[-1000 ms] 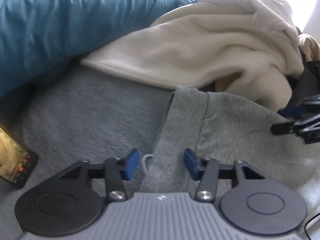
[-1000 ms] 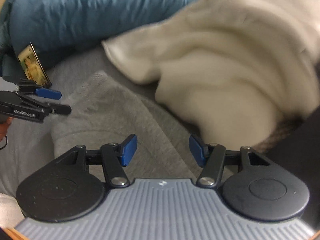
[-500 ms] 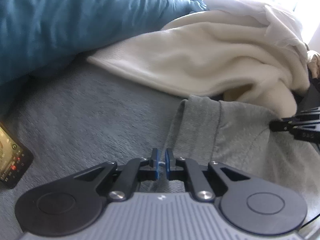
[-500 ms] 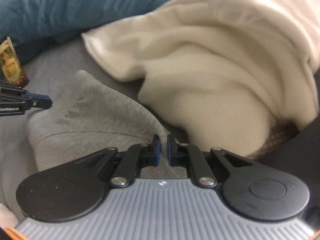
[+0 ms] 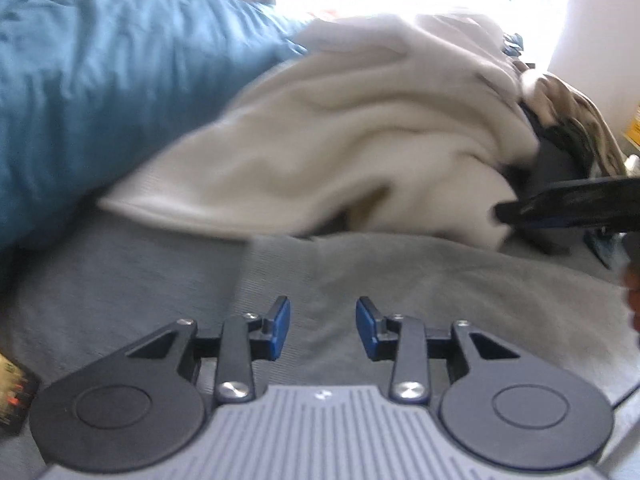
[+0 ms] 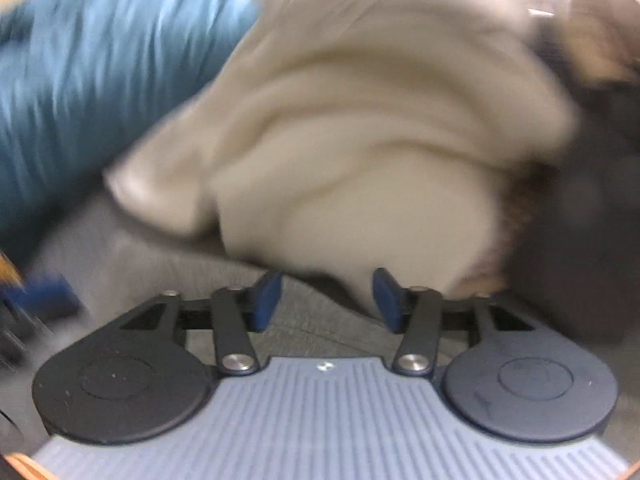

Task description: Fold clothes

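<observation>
L gripper (image 5: 322,328): jaws opening, blue pads (image 5: 277,328) apart, nothing pinched. Grey sweatshirt (image 5: 400,280) lies flat under and ahead of them, ribbed hem band running up just left of the L pad. No cloth lifted between pads.

R gripper (image 6: 325,300): jaws opening too, gap wider than L's, pads (image 6: 266,294) not pressing on anything. Grey sweatshirt (image 6: 320,328) visible in the gap below; its far edge sits right at the pad tips. R view heavily motion-blurred, so fine contact can't be told.

Landmark = grey sweatshirt, on grey bed cover (image 5: 100,280):
- Cream fleece garment (image 5: 340,140), crumpled heap, directly behind sweatshirt, its lower edge touching/overlapping sweatshirt's far edge. Same heap in R view (image 6: 360,140), just past R pads.
- Blue duvet (image 5: 100,60) behind-left of sweatshirt, cream heap resting against it. Also in R view (image 6: 100,60).
- Dark clothing (image 5: 560,168) behind-right of sweatshirt, partly under cream heap; tan/patterned cloth on top of it, blurred.
- Phone w/ lit screen (image 5: 14,400) on cover, well left of sweatshirt, cut off by frame edge.
- R gripper finger seen from L cam (image 5: 560,204), above sweatshirt's right side, in front of the dark clothing.
- L gripper's blue pad seen from R cam (image 6: 44,296), left of sweatshirt edge, very blurred.

Sweatshirt looks spread flat, no fold visible in either view.
</observation>
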A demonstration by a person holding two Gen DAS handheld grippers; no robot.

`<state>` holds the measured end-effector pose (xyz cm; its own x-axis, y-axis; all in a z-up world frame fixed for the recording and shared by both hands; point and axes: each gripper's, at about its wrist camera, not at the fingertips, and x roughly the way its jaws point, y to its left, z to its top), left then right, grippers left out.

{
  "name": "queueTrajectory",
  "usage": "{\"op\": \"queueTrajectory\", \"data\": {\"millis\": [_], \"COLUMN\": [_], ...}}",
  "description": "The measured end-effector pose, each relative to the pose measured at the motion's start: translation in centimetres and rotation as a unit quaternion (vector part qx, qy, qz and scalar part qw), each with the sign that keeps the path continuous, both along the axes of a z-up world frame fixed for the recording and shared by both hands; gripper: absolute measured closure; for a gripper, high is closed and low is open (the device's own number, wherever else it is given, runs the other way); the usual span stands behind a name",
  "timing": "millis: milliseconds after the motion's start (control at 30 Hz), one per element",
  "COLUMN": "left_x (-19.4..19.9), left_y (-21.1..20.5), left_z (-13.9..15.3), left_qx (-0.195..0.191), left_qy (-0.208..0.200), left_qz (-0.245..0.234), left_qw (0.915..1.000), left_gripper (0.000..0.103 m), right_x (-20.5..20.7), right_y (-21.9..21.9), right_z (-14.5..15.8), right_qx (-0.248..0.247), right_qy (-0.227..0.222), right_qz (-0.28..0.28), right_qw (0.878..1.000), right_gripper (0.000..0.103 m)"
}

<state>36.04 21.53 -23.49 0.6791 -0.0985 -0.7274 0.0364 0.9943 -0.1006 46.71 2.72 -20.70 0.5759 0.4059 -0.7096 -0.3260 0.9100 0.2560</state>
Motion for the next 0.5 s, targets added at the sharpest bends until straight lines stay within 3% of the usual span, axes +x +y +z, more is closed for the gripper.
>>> {"op": "queueTrajectory", "data": {"millis": [100, 200, 267, 367, 500], "left_x": [0.2, 0.3, 0.5, 0.3, -0.3], "left_y": [-2.4, -4.9, -6.4, -8.5, -11.0], "left_z": [-0.5, -0.9, -1.2, -1.4, -1.8], "left_qx": [0.001, 0.003, 0.004, 0.012, 0.035], "left_qy": [0.011, 0.02, 0.025, 0.034, 0.042], "left_qz": [-0.012, -0.022, -0.029, -0.038, -0.039], "left_qw": [0.9999, 0.9995, 0.9992, 0.9986, 0.9977], "left_gripper": [0.065, 0.065, 0.065, 0.065, 0.06], "right_x": [-3.7, -8.8, -12.5, -19.1, -26.0], "right_y": [-6.0, -13.2, -18.0, -24.3, -29.8], "right_z": [1.5, 1.6, 1.1, 0.2, -1.4], "right_qx": [0.044, 0.038, 0.006, -0.092, -0.202], "right_qy": [0.007, 0.029, 0.055, 0.082, 0.118], "right_qz": [-0.063, -0.136, -0.19, -0.248, -0.286], "right_qw": [0.997, 0.99, 0.98, 0.961, 0.929], "right_gripper": [0.048, 0.048, 0.048, 0.048, 0.048]}}
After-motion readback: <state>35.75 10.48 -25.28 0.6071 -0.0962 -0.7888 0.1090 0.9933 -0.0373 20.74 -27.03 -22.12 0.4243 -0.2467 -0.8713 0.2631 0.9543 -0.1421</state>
